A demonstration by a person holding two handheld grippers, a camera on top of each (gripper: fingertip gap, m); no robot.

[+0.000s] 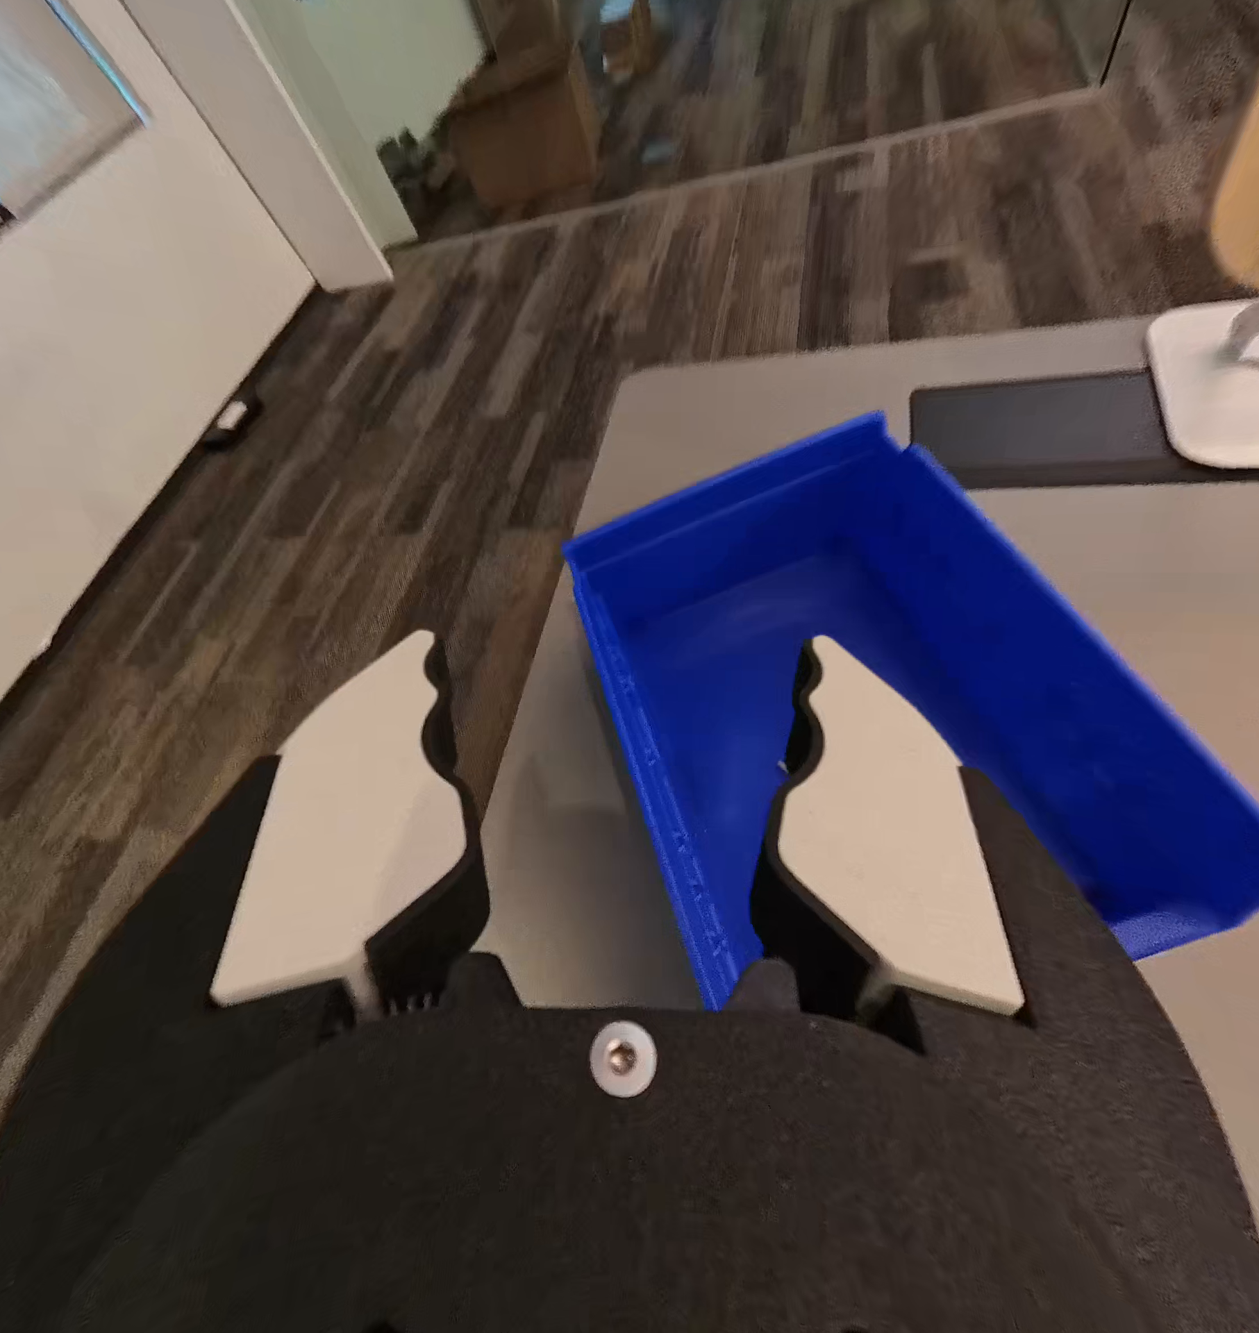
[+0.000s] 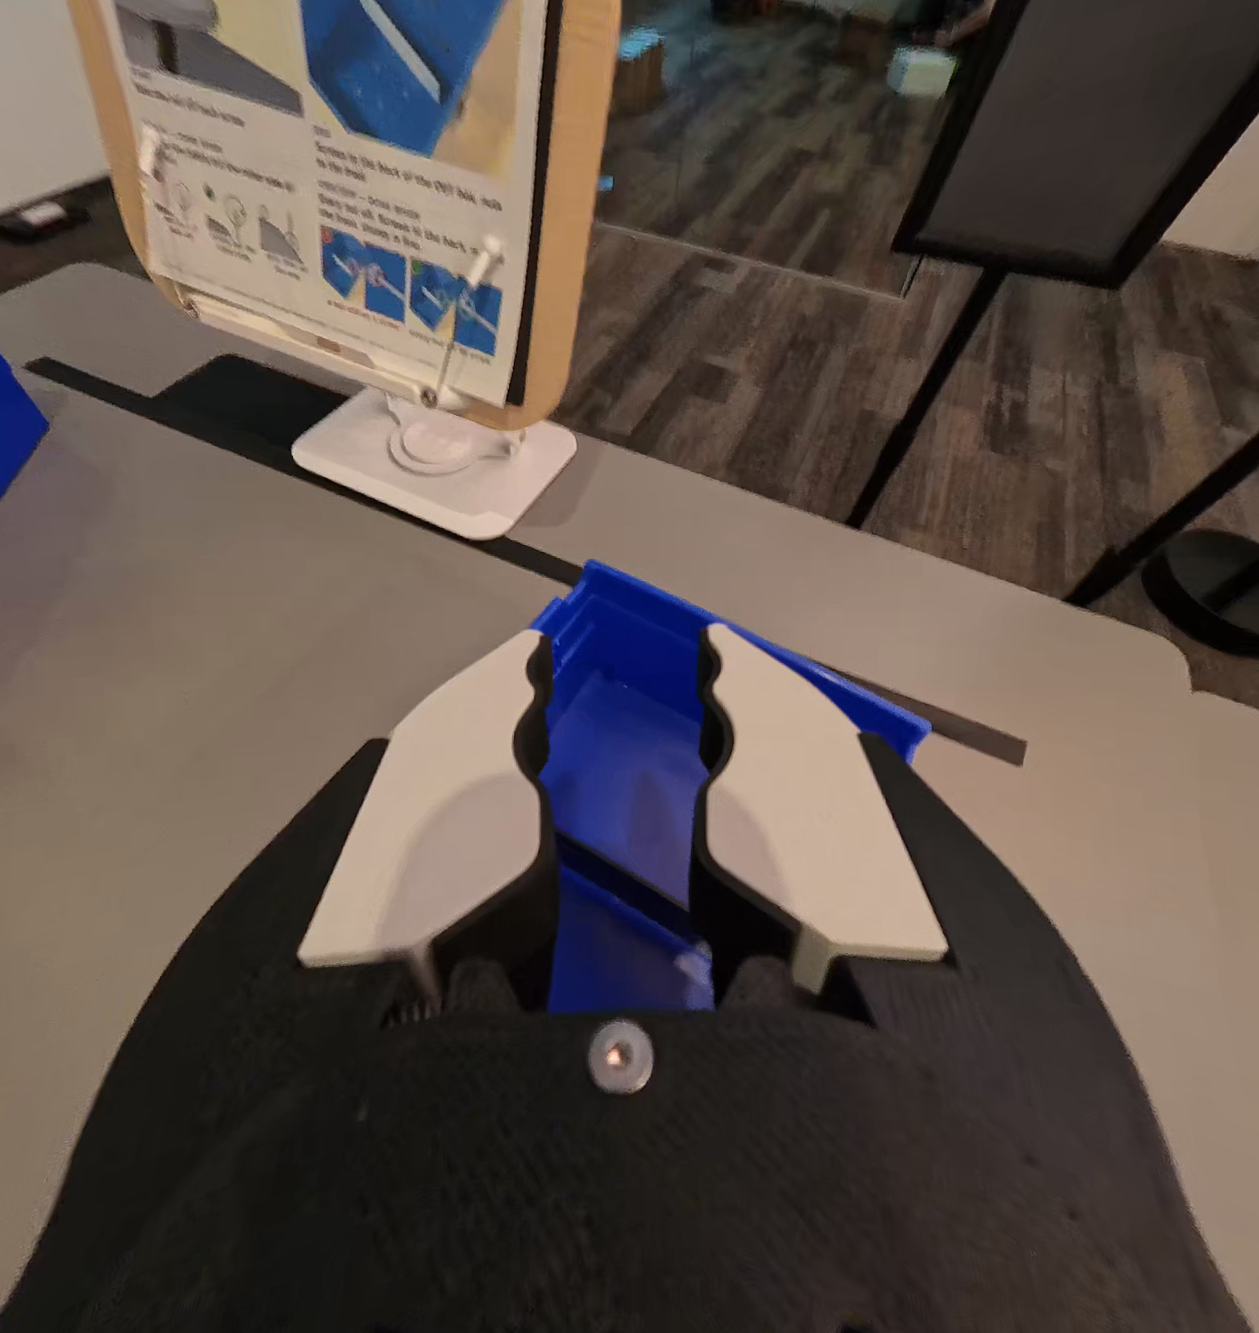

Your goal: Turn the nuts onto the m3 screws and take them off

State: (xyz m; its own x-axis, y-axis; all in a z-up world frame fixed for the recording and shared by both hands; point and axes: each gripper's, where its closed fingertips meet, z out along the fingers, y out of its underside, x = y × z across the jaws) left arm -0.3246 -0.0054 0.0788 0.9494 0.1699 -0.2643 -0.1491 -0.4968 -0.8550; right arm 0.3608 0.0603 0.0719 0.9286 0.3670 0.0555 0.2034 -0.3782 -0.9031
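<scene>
On the grey table [image 1: 720, 433], two bare-looking blue bins [image 1: 936, 649] [image 2: 626, 757] sit under both released grippers [image 1: 623, 642] [image 2: 623, 635].

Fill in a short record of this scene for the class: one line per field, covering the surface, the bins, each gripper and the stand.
surface: grey table
left bin: blue bin, open top, near the table corner; no screws or nuts visible in it
right bin: smaller blue bin, seen between the right jaws
left gripper: jaws wide open, holding nothing, above the left bin's edge
right gripper: jaws open, nothing gripped
stand: instruction sheet on a white base, at the table's far edge
</scene>
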